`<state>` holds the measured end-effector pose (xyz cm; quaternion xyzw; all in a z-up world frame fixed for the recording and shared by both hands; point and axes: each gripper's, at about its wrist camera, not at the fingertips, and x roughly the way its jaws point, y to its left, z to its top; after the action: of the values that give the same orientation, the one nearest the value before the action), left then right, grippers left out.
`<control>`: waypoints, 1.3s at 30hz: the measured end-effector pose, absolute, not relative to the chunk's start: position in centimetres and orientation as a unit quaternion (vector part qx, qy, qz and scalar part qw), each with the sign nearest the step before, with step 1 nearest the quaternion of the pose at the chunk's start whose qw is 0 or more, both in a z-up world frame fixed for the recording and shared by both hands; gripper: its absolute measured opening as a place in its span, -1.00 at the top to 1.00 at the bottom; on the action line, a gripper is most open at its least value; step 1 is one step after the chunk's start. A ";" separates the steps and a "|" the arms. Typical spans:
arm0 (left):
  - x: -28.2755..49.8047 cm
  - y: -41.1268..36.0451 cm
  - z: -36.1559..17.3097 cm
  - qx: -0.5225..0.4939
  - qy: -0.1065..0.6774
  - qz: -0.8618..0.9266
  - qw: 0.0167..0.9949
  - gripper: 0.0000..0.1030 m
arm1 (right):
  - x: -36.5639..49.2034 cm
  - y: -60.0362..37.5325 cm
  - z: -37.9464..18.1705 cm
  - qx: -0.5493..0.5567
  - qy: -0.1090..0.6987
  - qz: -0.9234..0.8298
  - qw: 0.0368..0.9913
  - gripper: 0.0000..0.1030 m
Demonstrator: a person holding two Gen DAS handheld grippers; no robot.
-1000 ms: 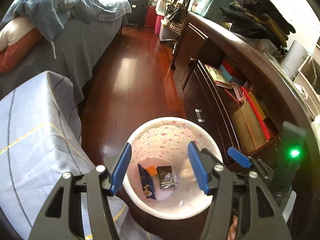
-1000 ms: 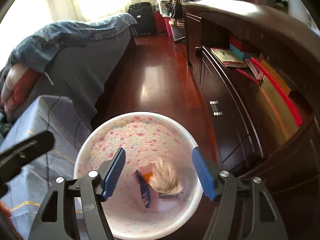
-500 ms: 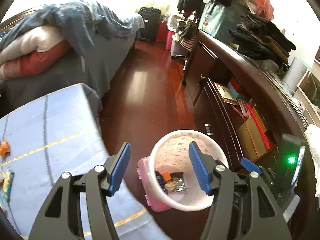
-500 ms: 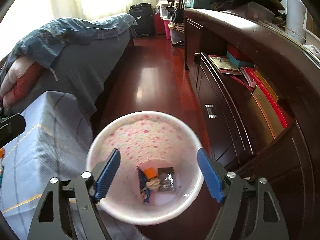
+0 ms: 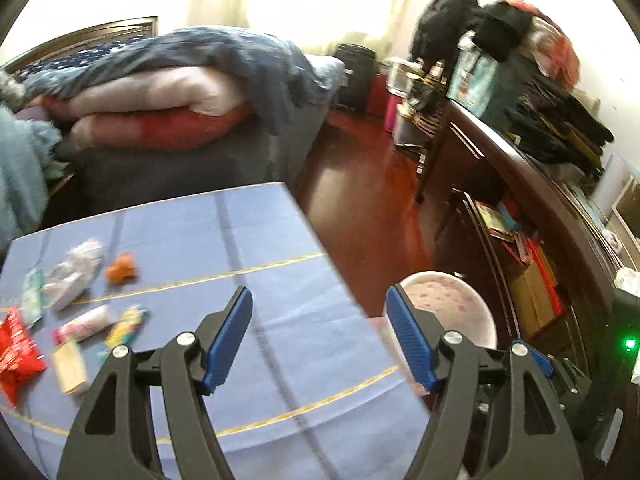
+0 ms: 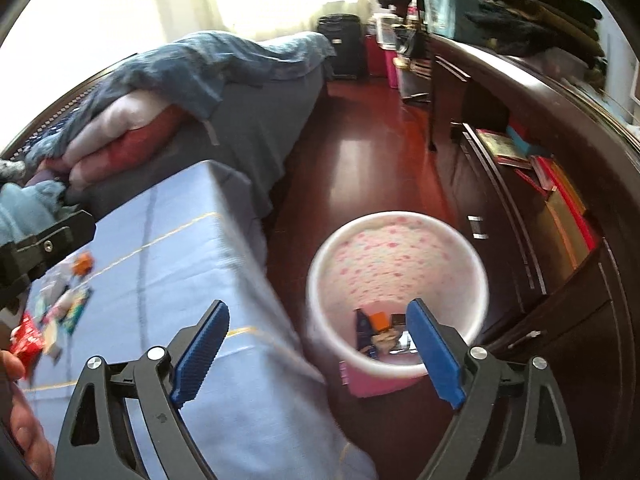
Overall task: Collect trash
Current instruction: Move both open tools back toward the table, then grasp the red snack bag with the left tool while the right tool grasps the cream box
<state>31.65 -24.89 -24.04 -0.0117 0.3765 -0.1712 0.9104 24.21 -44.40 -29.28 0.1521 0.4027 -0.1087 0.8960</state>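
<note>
Both grippers are hanging empty, the left gripper (image 5: 318, 336) over the blue-clothed desk (image 5: 280, 280) and the right gripper (image 6: 316, 354) between the desk edge and the bin (image 6: 396, 366); on both, the jaws have just been opening and are standing wide apart with nothing between them. Several scraps are already lying in the bin, while the remaining trash (image 5: 76, 304) is sitting in a loose cluster at the desk's left side. The pieces are lying so close together that one grab risks nudging neighbours off the desk, and thin wrappers may be slipping from the pads
</note>
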 end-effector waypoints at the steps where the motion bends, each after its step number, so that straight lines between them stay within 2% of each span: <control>1: 31.4 -24.0 -23.9 -0.013 0.376 -0.166 0.912 -0.40 | 24.2 -43.7 -29.1 0.152 0.404 -0.103 0.896 -0.77; 15: 28.3 -6.5 -24.0 -0.043 0.367 -0.002 0.929 -0.52 | 25.7 -28.3 -27.6 0.081 0.423 0.034 0.902 -0.78; 21: 27.8 1.4 -25.4 -0.078 0.369 0.094 0.921 -0.78 | 26.1 -22.1 -27.7 0.041 0.428 0.086 0.899 -0.78; 25: 28.5 5.7 -27.5 -0.126 0.386 0.132 0.904 -0.84 | 26.2 -18.9 -27.9 0.017 0.432 0.109 0.895 -0.78; 31: 30.5 8.6 -30.2 -0.177 0.407 0.120 0.888 -0.93 | 26.6 -16.0 -28.1 -0.009 0.431 0.124 0.894 -0.78; 39: 33.4 9.2 -32.3 -0.172 0.424 0.123 0.881 -0.93 | 28.5 -14.1 -28.7 -0.020 0.431 0.125 0.893 -0.78</control>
<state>33.37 9.16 -32.29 -0.1724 0.4236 0.1225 0.8808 28.51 -14.08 -28.67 -0.0200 0.4310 0.1249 0.8934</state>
